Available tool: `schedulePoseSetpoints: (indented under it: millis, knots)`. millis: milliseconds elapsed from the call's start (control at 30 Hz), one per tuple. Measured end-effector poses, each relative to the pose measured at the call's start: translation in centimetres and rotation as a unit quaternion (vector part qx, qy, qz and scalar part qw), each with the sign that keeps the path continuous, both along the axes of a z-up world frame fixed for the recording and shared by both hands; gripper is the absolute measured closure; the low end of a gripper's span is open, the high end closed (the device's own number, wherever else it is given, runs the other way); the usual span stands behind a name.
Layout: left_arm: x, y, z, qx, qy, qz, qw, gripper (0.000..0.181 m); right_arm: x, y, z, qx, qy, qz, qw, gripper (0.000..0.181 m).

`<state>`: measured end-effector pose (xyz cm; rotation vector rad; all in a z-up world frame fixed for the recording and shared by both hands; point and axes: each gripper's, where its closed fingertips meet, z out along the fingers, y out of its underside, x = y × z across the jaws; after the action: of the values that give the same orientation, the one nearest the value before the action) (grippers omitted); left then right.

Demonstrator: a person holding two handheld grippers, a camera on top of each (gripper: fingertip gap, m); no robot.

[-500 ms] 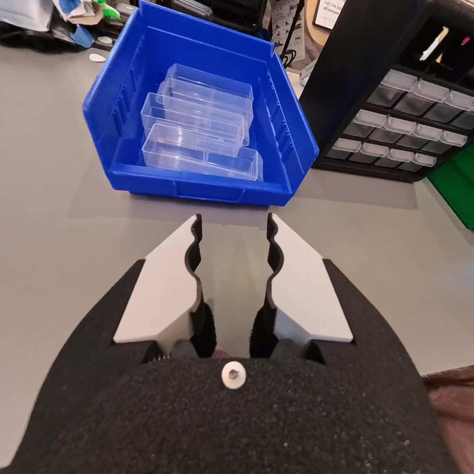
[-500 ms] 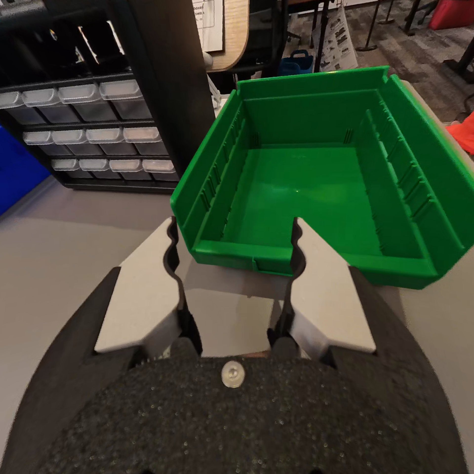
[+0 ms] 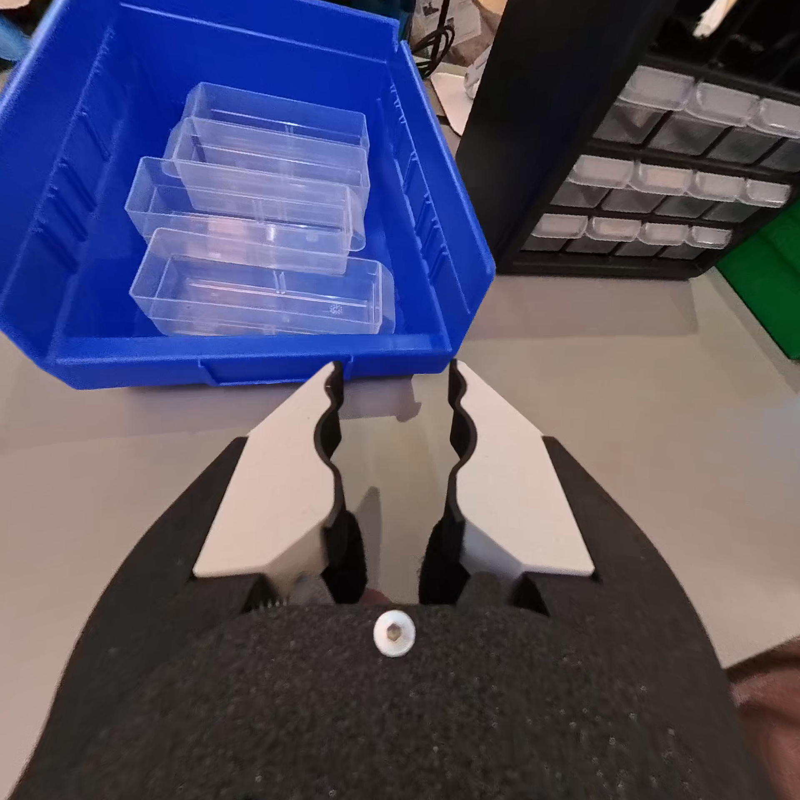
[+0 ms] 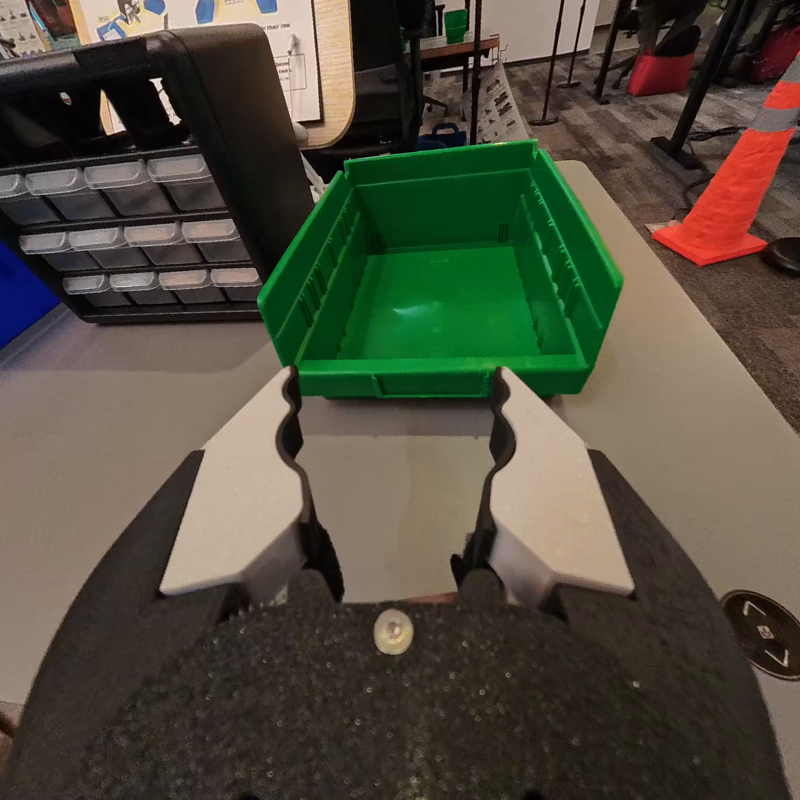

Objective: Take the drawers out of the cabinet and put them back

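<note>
Several clear plastic drawers lie in a blue bin on the grey table. My left gripper is open and empty, just in front of the bin's front wall. The black cabinet stands to the right of the blue bin, with rows of clear drawers in it; its top row of slots looks empty. In the right wrist view the cabinet stands at the left with its drawers. My right gripper is open and empty, in front of an empty green bin.
The green bin's corner shows at the right edge of the left wrist view. An orange traffic cone stands on the floor beyond the table's right edge. A round black grommet sits in the table near my right gripper.
My left gripper has moved forward to the blue bin's front wall. My right gripper has pulled back and tilted up, so the green bin sits farther off and more of the room shows.
</note>
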<state>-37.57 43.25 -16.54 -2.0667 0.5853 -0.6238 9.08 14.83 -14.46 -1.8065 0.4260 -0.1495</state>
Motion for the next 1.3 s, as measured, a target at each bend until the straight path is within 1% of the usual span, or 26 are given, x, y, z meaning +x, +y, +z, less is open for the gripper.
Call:
schedulePoseSetpoints:
  millis: [100, 200, 367, 467, 533, 600, 667, 700, 767, 900, 967, 1033, 1100, 1200, 1233, 1300]
  knots:
    - [0.1, 0.8, -0.3, -0.002, 0.009, 0.003, 1.0, 0.134, 0.0, -0.5, -0.1, -0.004, -0.008, -0.006, 1.0, 0.093]
    - [-0.8, 2.3, 0.3, 0.013, 0.009, 0.014, 1.0, 0.132, 0.0, -0.9, -0.1, -0.009, -0.015, -0.009, 1.0, 0.093]
    - [-2.3, 4.0, -0.1, -0.032, -0.031, 0.034, 0.998, 0.129, -0.8, -0.9, -0.4, -0.021, -0.02, 0.0, 1.0, 0.093]
    - [-2.8, 4.7, 0.2, -0.023, -0.016, 0.035, 0.999, 0.129, -1.1, -0.7, -0.7, -0.029, -0.031, 0.004, 0.999, 0.093]
    - [-3.3, 5.7, 0.2, -0.028, 0.035, 0.024, 0.999, 0.125, -1.3, -0.6, -0.9, -0.035, -0.032, 0.007, 0.999, 0.093]
    - [-4.4, 7.3, 0.4, -0.037, 0.096, 0.032, 0.994, 0.125, -1.4, -0.4, -1.0, -0.036, -0.035, 0.011, 0.999, 0.094]
    - [-4.6, 8.2, 0.2, -0.062, 0.168, 0.0, 0.984, 0.129, -1.4, -0.2, -1.1, -0.039, -0.033, 0.013, 0.999, 0.094]
    - [-4.7, 8.7, -0.1, -0.076, 0.21, -0.013, 0.975, 0.13, -1.5, 0.0, -1.1, -0.038, -0.03, 0.015, 0.999, 0.094]
    - [-5.0, 9.9, -0.8, -0.108, 0.28, -0.017, 0.954, 0.13, -1.6, 0.4, -1.0, -0.033, -0.023, 0.02, 0.999, 0.094]
    - [-3.6, 10.4, -3.0, -0.166, 0.371, -0.066, 0.911, 0.129, -1.9, 1.1, -0.9, -0.032, -0.022, 0.03, 0.999, 0.095]
    - [-2.3, 10.9, -3.1, -0.16, 0.388, -0.098, 0.903, 0.128, -2.0, 1.4, -1.1, -0.036, -0.024, 0.034, 0.998, 0.095]
    - [-1.4, 10.7, -3.0, -0.182, 0.379, -0.116, 0.9, 0.123, -2.1, 1.7, -1.3, -0.04, -0.022, 0.039, 0.998, 0.095]
    - [-1.9, 11.1, -3.1, -0.205, 0.39, -0.096, 0.892, 0.121, -2.2, 1.7, -1.4, -0.041, -0.021, 0.042, 0.998, 0.095]
    - [-3.1, 12.3, -3.3, -0.209, 0.425, -0.066, 0.878, 0.123, -2.3, 1.9, -1.4, -0.037, -0.016, 0.046, 0.998, 0.095]
    - [-3.3, 12.5, -3.5, -0.214, 0.427, -0.06, 0.877, 0.125, -2.3, 1.9, -1.4, -0.037, -0.013, 0.048, 0.998, 0.095]
    - [-3.6, 12.9, -3.8, -0.222, 0.43, -0.048, 0.874, 0.136, -2.5, 2.1, -1.5, -0.037, -0.01, 0.051, 0.998, 0.095]
